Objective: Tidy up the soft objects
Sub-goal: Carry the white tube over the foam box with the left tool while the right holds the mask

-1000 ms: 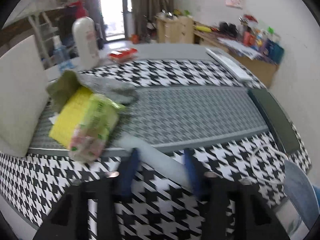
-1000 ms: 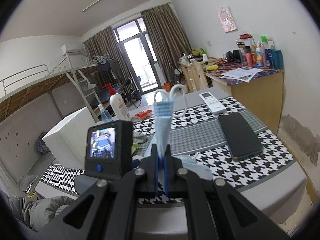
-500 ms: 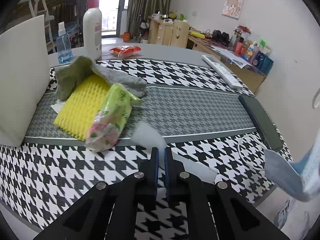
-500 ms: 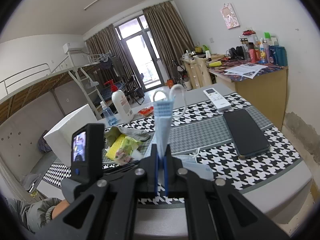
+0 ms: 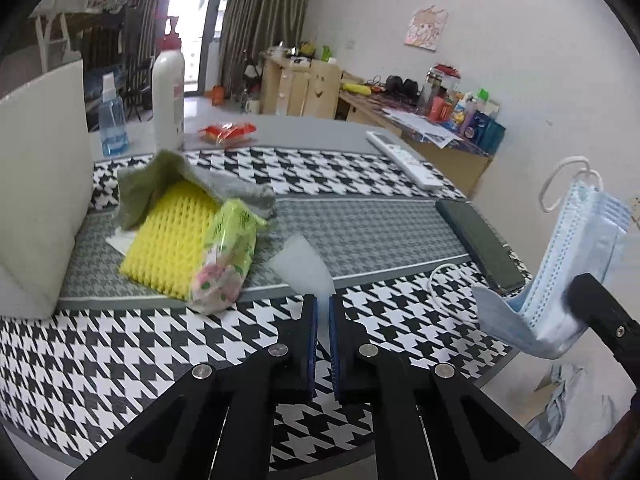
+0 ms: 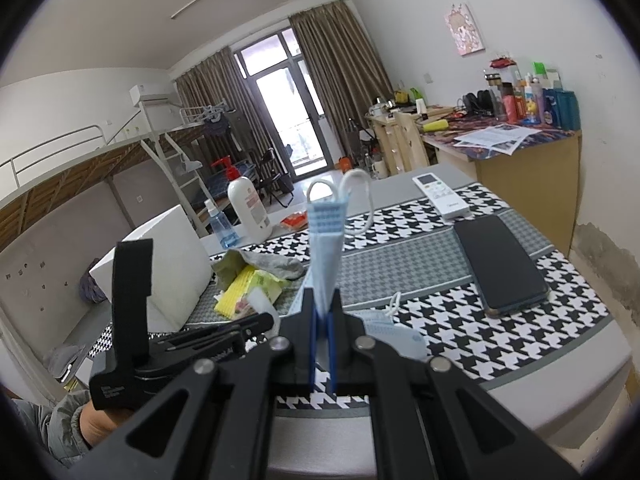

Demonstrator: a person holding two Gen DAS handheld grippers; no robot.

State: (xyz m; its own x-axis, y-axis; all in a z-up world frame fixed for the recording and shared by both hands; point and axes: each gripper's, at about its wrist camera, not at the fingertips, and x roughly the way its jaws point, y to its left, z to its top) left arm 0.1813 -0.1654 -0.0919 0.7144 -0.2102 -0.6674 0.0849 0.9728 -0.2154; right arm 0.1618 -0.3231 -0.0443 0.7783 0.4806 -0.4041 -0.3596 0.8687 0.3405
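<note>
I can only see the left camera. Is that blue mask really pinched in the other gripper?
Observer: Yes. In the right wrist view the right gripper has its jaws shut on the blue mask, which stands upright, ear loops on top.
Operator: Can you see my left gripper from there?
Observer: Yes, the left gripper sits low on the left, a white sheet poking from its tip.
Operator: Who holds it?
Observer: A hand in a grey sleeve.

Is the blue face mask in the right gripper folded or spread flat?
Folded. The blue face mask stands doubled lengthwise in the shut right gripper, both ear loops bunched together at its top.
</note>
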